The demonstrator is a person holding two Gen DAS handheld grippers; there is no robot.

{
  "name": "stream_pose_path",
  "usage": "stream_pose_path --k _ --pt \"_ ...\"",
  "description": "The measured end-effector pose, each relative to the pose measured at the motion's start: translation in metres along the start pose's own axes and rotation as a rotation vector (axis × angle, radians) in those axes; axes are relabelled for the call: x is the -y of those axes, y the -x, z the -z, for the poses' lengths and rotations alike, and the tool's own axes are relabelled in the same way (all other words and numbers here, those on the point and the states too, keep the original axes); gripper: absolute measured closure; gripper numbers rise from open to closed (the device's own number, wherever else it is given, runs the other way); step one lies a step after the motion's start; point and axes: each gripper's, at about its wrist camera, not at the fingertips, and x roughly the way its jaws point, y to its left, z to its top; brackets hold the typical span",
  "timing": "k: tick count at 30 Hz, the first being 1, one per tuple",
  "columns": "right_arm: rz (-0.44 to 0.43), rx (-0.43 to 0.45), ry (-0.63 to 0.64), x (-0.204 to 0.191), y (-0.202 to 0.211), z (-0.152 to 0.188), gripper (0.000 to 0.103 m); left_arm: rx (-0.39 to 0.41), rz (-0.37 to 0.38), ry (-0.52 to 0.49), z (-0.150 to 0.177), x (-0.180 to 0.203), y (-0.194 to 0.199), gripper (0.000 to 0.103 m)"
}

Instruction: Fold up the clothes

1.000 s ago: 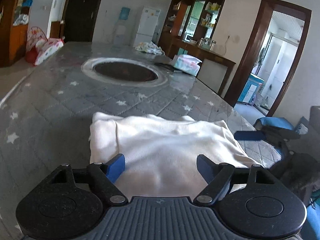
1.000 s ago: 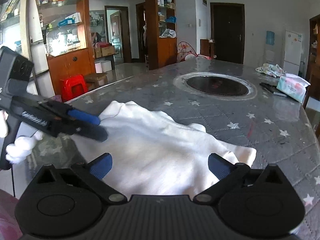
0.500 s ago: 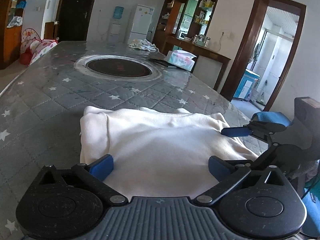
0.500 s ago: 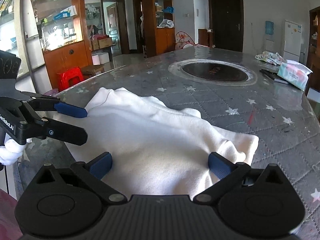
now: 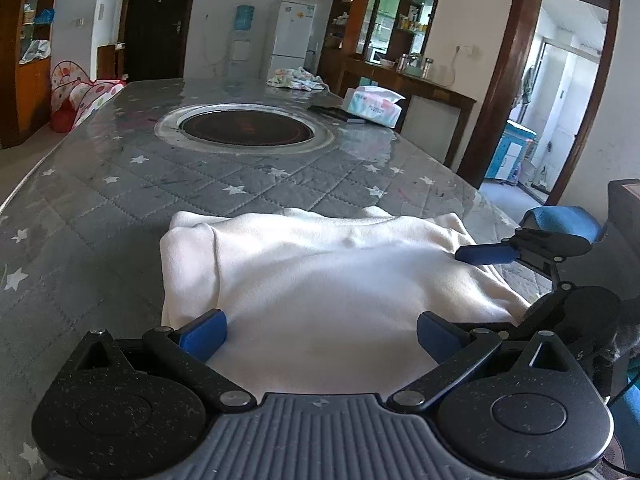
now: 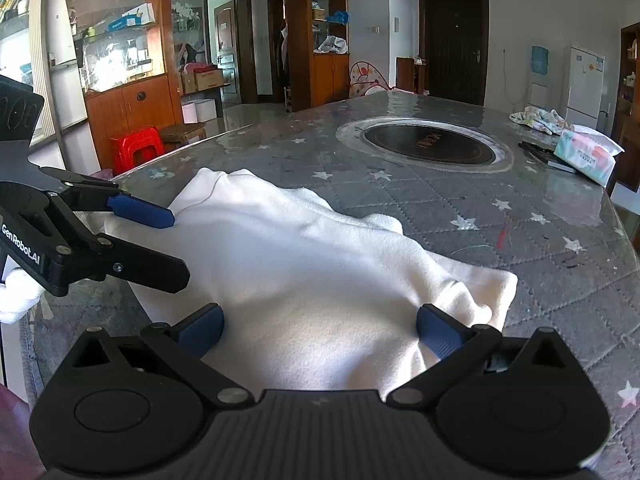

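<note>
A white garment, soft and fleecy, lies partly folded on a large table covered with a grey quilted cloth printed with white stars. The garment sits at the near edge of the table, its left side doubled over into a thick fold and its right side rumpled into loose ridges.

The left gripper hovers low over the near part of the garment with its two blue-tipped fingers spread wide apart; nothing is pinched between them. The right gripper is posed the same way over the garment's right half, its blue fingers also spread wide and clamping nothing. Whether the tips actually brush the fabric is hard to tell from these low angles. Each gripper shows in the other's view, coming in from the side with its jaws apart. A white-gloved hand shows behind the left gripper.

Farther along the table, a round dark hotplate is set into a metal ring. Beyond it lie a pack of tissues and a crumpled patterned cloth. A white refrigerator stands against the far wall.
</note>
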Motion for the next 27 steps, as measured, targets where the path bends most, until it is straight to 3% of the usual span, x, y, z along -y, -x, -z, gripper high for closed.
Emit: stream_pose_path --k 6,14,27 --pt "-0.003 0.0 -0.004 0.0 0.0 0.0 0.0 -0.025 -0.096 -0.033 -0.002 0.016 -0.008 0.0" --pt "-0.007 0.001 -0.009 0.001 0.0 0.0 0.0 -0.052 -0.156 -0.035 -0.005 0.022 -0.016 0.0" --pt "-0.017 0.005 -0.025 0.003 0.001 0.001 0.0 -0.078 -0.304 0.057 -0.016 0.035 -0.03 0.0"
